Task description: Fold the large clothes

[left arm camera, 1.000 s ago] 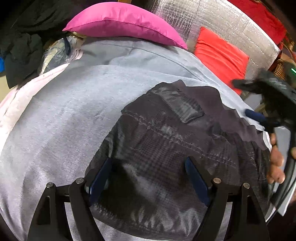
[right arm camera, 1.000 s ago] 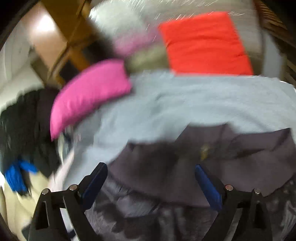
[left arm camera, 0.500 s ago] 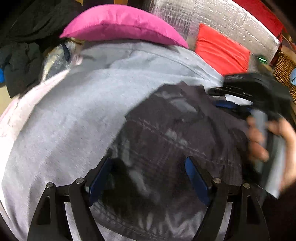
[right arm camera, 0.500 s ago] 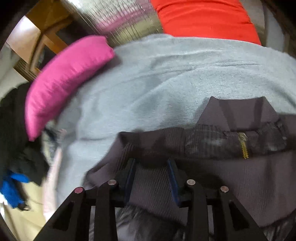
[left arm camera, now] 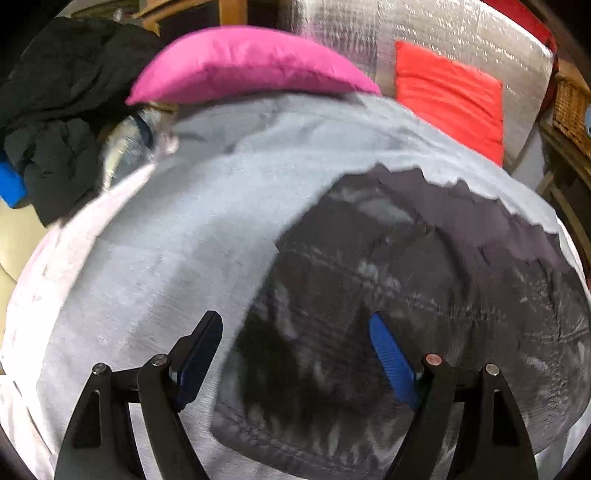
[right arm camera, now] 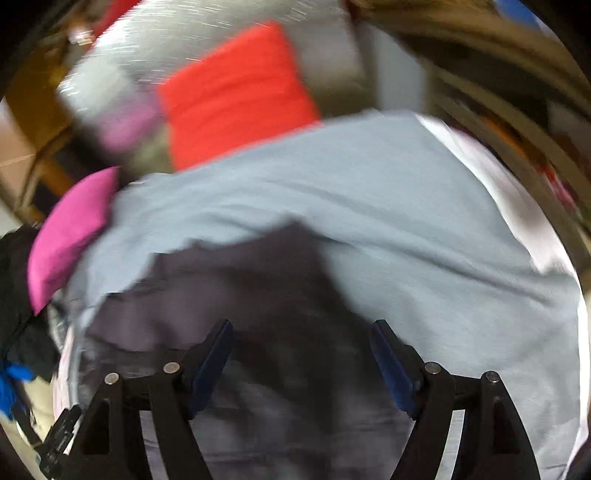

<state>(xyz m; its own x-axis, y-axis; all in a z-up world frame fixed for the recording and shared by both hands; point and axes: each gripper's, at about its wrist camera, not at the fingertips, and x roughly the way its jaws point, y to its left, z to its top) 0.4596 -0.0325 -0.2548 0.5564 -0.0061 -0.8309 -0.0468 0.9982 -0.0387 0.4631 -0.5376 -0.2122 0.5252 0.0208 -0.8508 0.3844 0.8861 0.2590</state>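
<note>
Dark garment (left arm camera: 424, 295) lies on grey sheet (left arm camera: 166, 258) beneath both wide-spread grippers, left gripper (left arm camera: 295, 354) and just-reopened right gripper (right arm camera: 301, 354) gripping nothing, pink pillow (left arm camera: 243, 62) and red cushion (left arm camera: 447, 92) behind.

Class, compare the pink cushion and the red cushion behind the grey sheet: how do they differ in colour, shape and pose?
The pink cushion is magenta, the red cushion orange-red. The pink cushion looks long and curved and lies flat at the sheet's edge; the red cushion looks squarish and leans against the silvery backing. Both are plain, unpatterned fabric.
</note>
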